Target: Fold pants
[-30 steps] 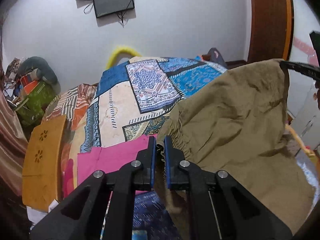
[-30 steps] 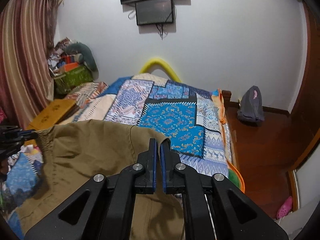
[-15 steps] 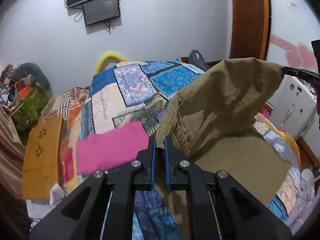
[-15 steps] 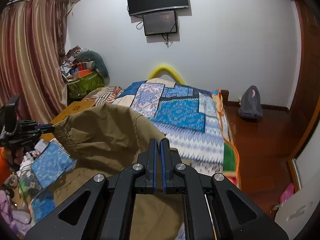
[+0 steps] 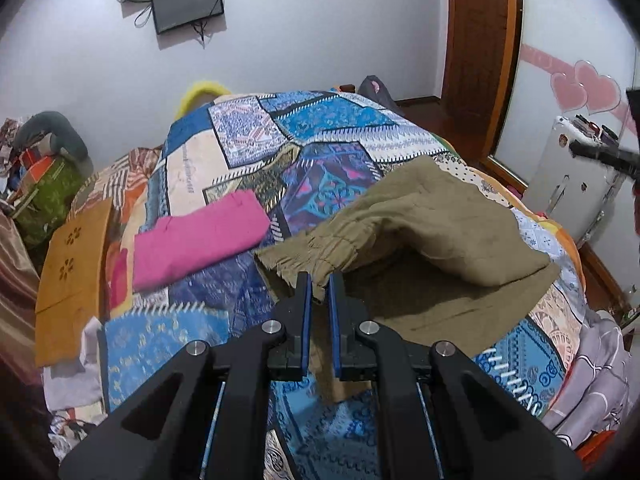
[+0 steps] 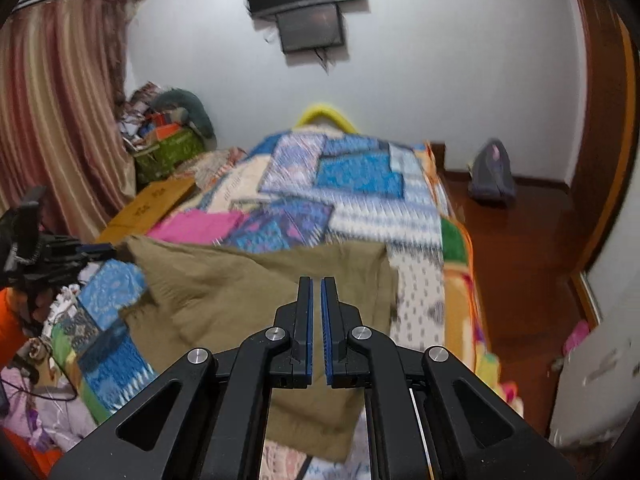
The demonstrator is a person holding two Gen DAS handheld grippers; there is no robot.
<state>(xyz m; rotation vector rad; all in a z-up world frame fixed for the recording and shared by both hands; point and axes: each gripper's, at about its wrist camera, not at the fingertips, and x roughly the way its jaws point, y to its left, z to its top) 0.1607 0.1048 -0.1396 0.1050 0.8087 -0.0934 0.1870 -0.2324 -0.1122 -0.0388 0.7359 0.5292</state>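
Olive-brown pants [image 5: 432,224] lie folded over themselves on the patchwork bedspread [image 5: 320,148]. My left gripper [image 5: 319,280] is shut on the gathered elastic waistband at its left corner, low over the bed. In the right wrist view the pants [image 6: 248,292] spread below my right gripper [image 6: 316,284]. Its jaws stand nearly closed with a thin gap, and no cloth shows between them. The view is blurred. The left gripper [image 6: 100,248] shows at the far left, holding the pants' corner.
A folded pink garment [image 5: 200,236] lies on the bed left of the pants. An orange wooden board [image 5: 68,268] leans at the bed's left side. Clutter and a green box [image 5: 44,196] sit by the curtain. A white appliance [image 5: 576,184] and wooden floor are on the right.
Both grippers have lowered the raised pants onto the bed, folding the top half over. The right gripper no longer shows cloth between its jaws and has pulled away from the fabric.
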